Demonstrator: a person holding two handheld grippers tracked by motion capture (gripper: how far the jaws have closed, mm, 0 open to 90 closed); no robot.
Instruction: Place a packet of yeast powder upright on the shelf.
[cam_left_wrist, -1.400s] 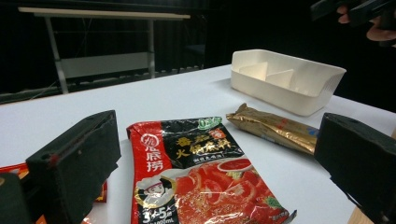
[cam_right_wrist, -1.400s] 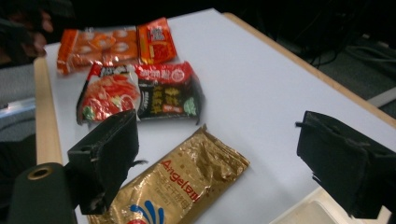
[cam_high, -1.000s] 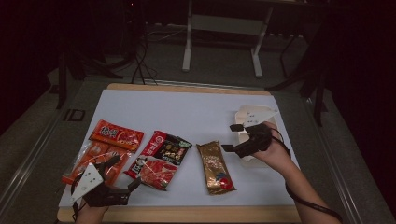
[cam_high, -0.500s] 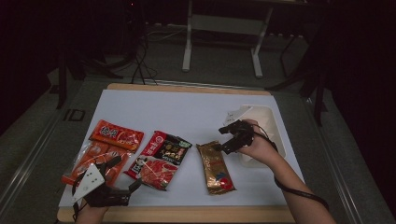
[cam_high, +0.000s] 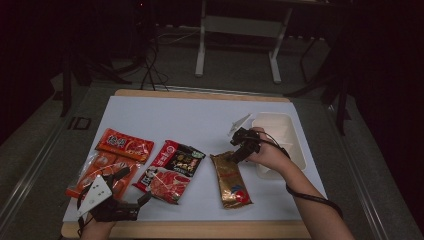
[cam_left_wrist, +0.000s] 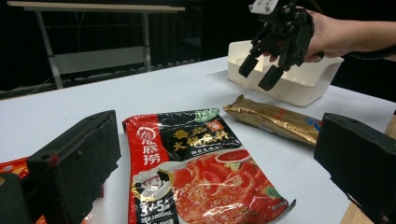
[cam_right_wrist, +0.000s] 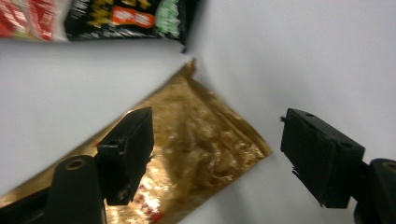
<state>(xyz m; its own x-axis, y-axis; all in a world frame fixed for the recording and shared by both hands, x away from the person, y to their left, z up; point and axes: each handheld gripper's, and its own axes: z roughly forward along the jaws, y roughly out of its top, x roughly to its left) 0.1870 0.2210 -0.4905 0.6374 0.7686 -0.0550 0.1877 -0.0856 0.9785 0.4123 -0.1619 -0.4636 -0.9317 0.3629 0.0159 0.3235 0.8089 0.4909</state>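
A gold packet (cam_high: 231, 180) lies lengthwise near the table's front middle. My right gripper (cam_high: 239, 150) hovers over its far end, pointing down; its jaws have just been closing a little but stand open, with the packet's corner (cam_right_wrist: 187, 140) under the gap and no pad touching it. Seen from the left gripper view, the right gripper (cam_left_wrist: 261, 72) hangs a little above the gold packet (cam_left_wrist: 275, 122). My left gripper (cam_high: 132, 186) rests at the front left, open and holding nothing. A red and black packet (cam_left_wrist: 201, 168) lies in front of its jaws.
A white bin (cam_high: 280, 142) stands right of my right hand. A red and black packet (cam_high: 181, 157) and a red packet (cam_high: 162, 184) lie mid-table. Two orange packets (cam_high: 125, 145) (cam_high: 97, 170) lie at the left. The table's wooden front edge (cam_high: 200, 229) is close.
My right hand has moved left and down, from over the white bin to the gold packet's far end. The left gripper has stayed put.
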